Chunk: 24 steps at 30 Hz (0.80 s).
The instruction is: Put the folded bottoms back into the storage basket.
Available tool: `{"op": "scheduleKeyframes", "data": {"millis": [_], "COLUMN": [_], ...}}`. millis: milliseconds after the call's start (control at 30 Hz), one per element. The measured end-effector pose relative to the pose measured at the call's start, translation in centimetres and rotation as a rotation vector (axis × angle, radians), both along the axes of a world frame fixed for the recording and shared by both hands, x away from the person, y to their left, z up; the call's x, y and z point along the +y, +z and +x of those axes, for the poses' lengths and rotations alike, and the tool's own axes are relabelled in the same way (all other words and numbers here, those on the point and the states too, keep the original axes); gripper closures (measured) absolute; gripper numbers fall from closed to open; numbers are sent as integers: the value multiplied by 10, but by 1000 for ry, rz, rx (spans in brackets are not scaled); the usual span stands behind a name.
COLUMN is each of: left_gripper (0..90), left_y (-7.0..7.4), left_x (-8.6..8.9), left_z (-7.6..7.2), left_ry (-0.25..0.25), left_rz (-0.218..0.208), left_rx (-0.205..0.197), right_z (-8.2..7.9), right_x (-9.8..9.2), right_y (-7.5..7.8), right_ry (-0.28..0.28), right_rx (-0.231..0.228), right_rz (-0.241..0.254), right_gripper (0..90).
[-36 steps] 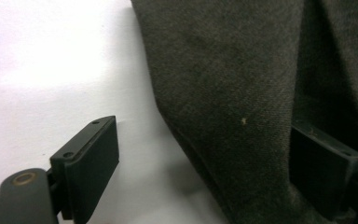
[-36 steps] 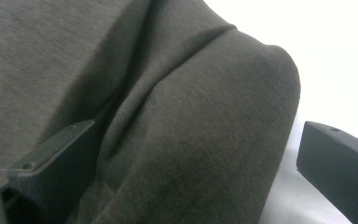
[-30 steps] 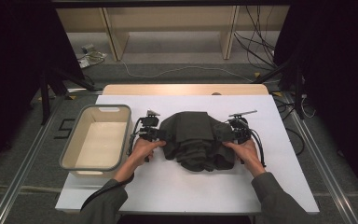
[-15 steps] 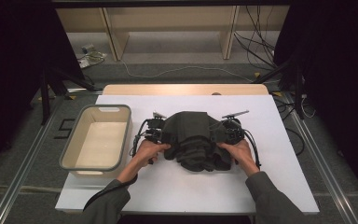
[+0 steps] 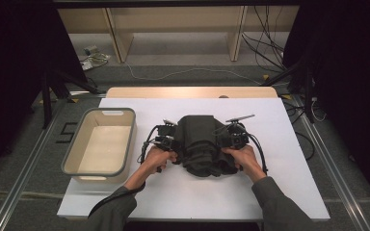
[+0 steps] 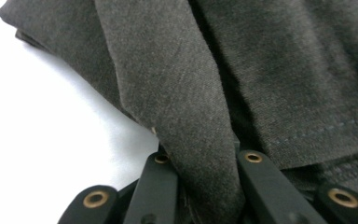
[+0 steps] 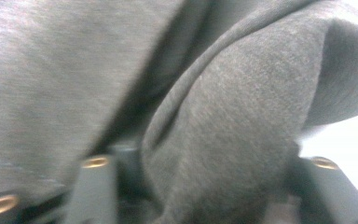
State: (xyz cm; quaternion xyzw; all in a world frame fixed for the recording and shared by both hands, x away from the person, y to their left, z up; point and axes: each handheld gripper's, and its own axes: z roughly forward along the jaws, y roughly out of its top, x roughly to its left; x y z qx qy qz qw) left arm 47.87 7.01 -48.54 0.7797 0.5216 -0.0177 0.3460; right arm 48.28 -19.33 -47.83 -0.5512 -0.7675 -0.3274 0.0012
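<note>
Two grippers have closed in on the dark garment (image 5: 203, 144), one at each side of the bundle, and that is the change that matters. A second ago both sets of fingers stood wide beside the cloth; now the jaws have just been closing, with fabric between them on both sides. In the left gripper view the left gripper (image 6: 204, 186) pinches a thick fold of the grey-brown cloth tight between its two black fingers. In the right gripper view, which is blurred, the right gripper (image 7: 200, 196) has a fatter roll of cloth between its fingers, which stand narrower than before but wider than the left pair; the grip looks made, though less snug.

From the high view the garment lies bunched near the middle of the white tabletop (image 5: 298, 192), slightly toward the near edge, with the left gripper (image 5: 166, 139) at its left flank and the right gripper (image 5: 233, 137) at its right. The beige bin (image 5: 125, 144) sits empty by the tabletop's left edge, apart from the cloth.

With both sides gripped, the bundle seems ready to be lifted, probably toward the bin.
</note>
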Motion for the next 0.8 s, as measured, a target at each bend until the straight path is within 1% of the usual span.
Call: {"op": "scheduleKeyframes", "data": {"millis": [33, 67, 100, 200, 233, 300, 400, 433, 467, 500, 533, 600, 667, 767, 800], "left_gripper": [834, 835, 837, 840, 841, 841, 841, 841, 841, 842, 842, 842, 843, 845, 845], "left_y": [0, 0, -1, -1, 0, 1, 4, 7, 7, 8, 8, 8, 9, 11, 12], "left_x": [1, 1, 0, 1, 1, 1, 1, -2, -2, -3, -3, -4, -2, -2, -3], "left_z": [-1, -1, -3, -6, -6, -8, -11, -14, -14, -16, -16, -17, -18, -20, -20], "left_ry": [-7, -7, -3, -11, -14, -23, -32, -39, -39, -51, -52, -51, -53, -56, -61], "left_rz": [-6, -6, -20, -23, -34, -40, -51, -44, -44, -39, -44, -47, -72, -85, -79], "left_rx": [-9, -9, -21, -40, -38, -51, -57, -80, -80, -98, -101, -102, -107, -126, -135], "right_z": [-1, -1, -2, -4, -4, -5, -6, -6, -7, -8, -8, -9, -10, -11, -12], "right_x": [3, 3, 4, 5, 6, 6, 4, 4, 4, 5, 5, 4, 4, 5, 5], "right_y": [0, 0, 0, 2, 3, 4, 5, 5, 6, 8, 9, 12, 14, 18, 20], "right_ry": [4, 10, 14, 20, 23, 22, 21, 20, 24, 24, 28, 27, 29, 24, 29], "right_rx": [2, -3, -8, -20, -25, -33, -36, -42, -50, -58, -64, -75, -82, -83, -87], "right_rz": [5, 3, 12, 20, 21, 31, 53, 56, 55, 64, 69, 87, 106, 143, 156], "right_gripper": [551, 583, 627, 706, 723, 740, 751, 752, 754, 756, 757, 759, 761, 763, 763]}}
